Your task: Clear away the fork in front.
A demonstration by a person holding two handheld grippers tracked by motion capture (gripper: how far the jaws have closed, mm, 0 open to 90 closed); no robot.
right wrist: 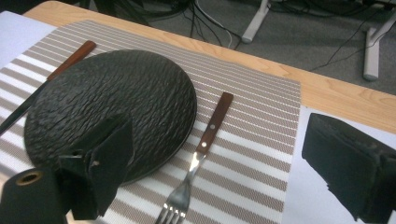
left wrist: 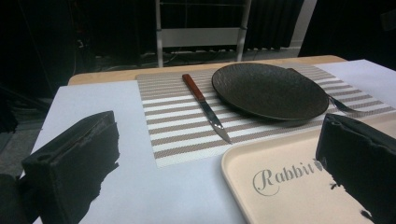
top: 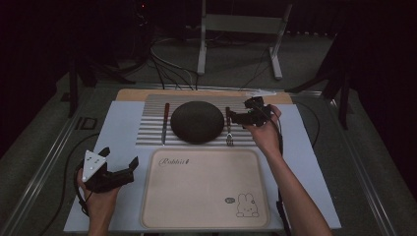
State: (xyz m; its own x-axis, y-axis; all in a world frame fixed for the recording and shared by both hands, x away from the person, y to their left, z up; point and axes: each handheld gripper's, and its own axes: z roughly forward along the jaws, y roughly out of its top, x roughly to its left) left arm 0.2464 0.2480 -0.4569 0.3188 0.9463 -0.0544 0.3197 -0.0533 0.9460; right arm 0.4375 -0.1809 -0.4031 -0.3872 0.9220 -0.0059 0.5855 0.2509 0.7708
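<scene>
My right gripper (top: 235, 117) hovers over the striped mat (top: 152, 129) with its jaws wide, holding nothing; in the right gripper view one jaw hangs over the plate's (right wrist: 112, 112) rim and the other stands out past the mat's far edge, with the fork (right wrist: 198, 156) lying between them. The fork (top: 229, 129) lies flat on the mat just beside the plate (top: 197, 122), at its 3 o'clock, wooden handle away from me and tines toward the tray (top: 162, 216). The knife (top: 165, 123) lies at the plate's 9 o'clock, handle also away from me. My left gripper (top: 119, 163) rests at the tray's 9 o'clock on the white sheet (top: 120, 128) covering the desk, jaws wide and bare, one over the sheet and the other over the tray's corner.
</scene>
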